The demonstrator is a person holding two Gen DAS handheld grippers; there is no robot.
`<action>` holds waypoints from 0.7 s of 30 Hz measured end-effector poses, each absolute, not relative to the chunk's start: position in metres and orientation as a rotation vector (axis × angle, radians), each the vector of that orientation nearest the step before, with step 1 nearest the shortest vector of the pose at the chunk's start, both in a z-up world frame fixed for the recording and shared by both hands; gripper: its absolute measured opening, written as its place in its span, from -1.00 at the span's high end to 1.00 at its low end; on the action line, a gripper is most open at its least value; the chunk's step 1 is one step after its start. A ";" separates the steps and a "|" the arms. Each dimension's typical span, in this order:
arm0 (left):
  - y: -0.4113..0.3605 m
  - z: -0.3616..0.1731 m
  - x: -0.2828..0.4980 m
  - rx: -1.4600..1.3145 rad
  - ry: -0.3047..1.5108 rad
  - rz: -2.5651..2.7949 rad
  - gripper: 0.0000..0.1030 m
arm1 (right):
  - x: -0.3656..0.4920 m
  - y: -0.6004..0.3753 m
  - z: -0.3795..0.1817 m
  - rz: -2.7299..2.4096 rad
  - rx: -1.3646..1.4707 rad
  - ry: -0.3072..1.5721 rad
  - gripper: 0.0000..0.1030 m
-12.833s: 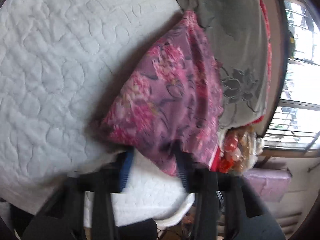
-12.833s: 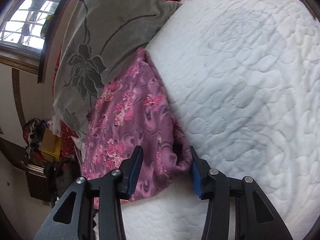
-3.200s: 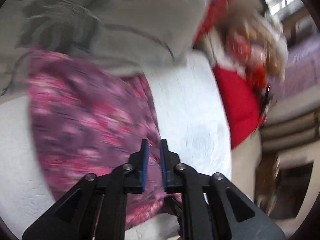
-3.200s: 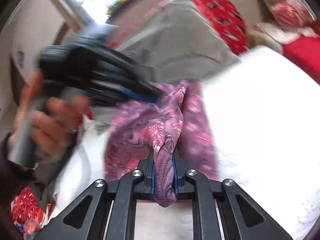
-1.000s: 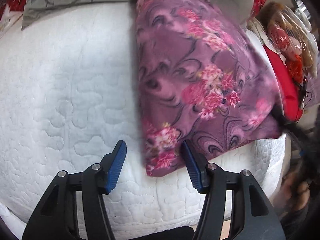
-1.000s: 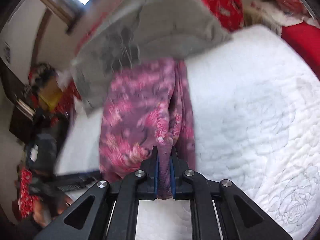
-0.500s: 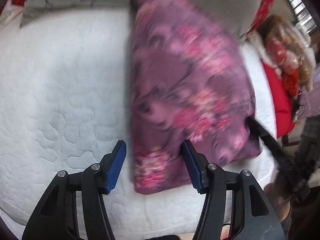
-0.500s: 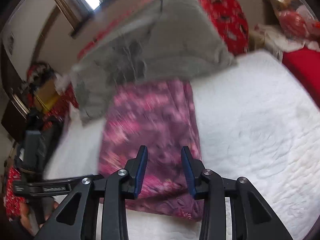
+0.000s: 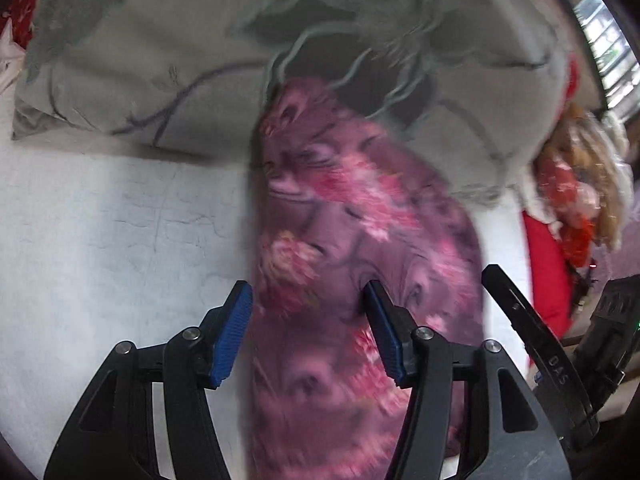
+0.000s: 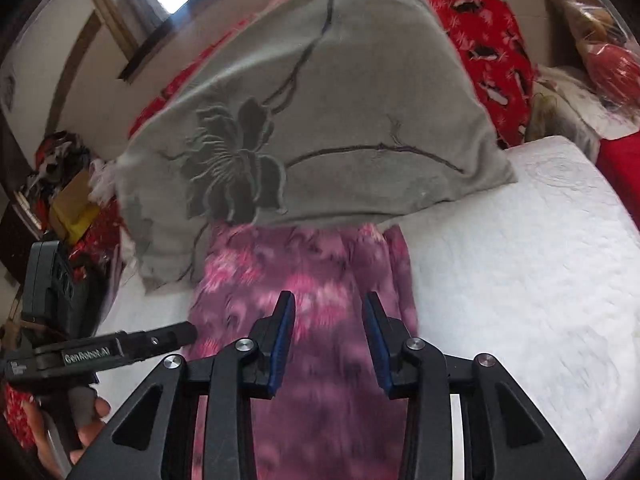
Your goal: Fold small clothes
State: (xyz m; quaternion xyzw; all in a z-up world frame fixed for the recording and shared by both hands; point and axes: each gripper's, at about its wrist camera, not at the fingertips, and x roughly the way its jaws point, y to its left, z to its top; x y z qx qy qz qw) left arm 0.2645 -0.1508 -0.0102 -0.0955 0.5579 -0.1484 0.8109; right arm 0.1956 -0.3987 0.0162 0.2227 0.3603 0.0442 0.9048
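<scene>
A purple garment with pink flowers (image 9: 352,264) lies folded in a long strip on the white quilted bed (image 9: 100,240). Its far end reaches under a grey pillow. My left gripper (image 9: 307,304) is open and empty, its jaws spread over the near part of the garment. In the right wrist view the garment (image 10: 320,280) runs from the pillow towards me. My right gripper (image 10: 328,312) is open and empty just above it. The left gripper shows at the left of the right wrist view (image 10: 168,336).
A grey pillow with a dark flower pattern (image 10: 312,120) lies on the far end of the garment. Red bedding (image 10: 488,28) sits behind it. A red item (image 9: 548,272) and bagged things (image 9: 576,196) lie at the right of the bed. The bed's edge is near me.
My right gripper let go of the garment's folded edge and opened. Both grippers have moved forward over the garment towards the pillow. The garment now lies flat in a narrow strip.
</scene>
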 end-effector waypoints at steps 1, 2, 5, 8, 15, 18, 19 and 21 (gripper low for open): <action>-0.151 -0.020 0.269 -0.206 1.212 -0.310 -0.29 | 0.203 -0.396 0.004 0.076 0.444 0.782 0.29; -0.149 -0.029 0.273 -0.223 1.229 -0.309 -0.33 | 0.212 -0.392 -0.011 0.049 0.415 0.841 0.33; -0.142 -0.027 0.271 -0.253 1.212 -0.338 -0.36 | 0.216 -0.386 -0.027 0.035 0.346 0.826 0.33; -0.132 -0.009 0.264 -0.286 1.158 -0.369 -0.35 | 0.214 -0.389 -0.013 0.031 0.390 0.816 0.31; -0.138 -0.014 0.283 -0.211 1.176 -0.274 -0.36 | 0.235 -0.393 -0.006 -0.036 0.377 0.840 0.30; -0.135 -0.016 0.281 -0.217 1.177 -0.269 -0.36 | 0.244 -0.395 -0.024 -0.088 0.324 0.923 0.04; -0.134 -0.014 0.280 -0.213 1.180 -0.269 -0.36 | 0.243 -0.398 -0.023 -0.093 0.347 0.930 -0.03; -0.138 -0.012 0.277 -0.197 1.183 -0.270 -0.36 | 0.235 -0.409 -0.020 -0.081 0.420 0.936 0.00</action>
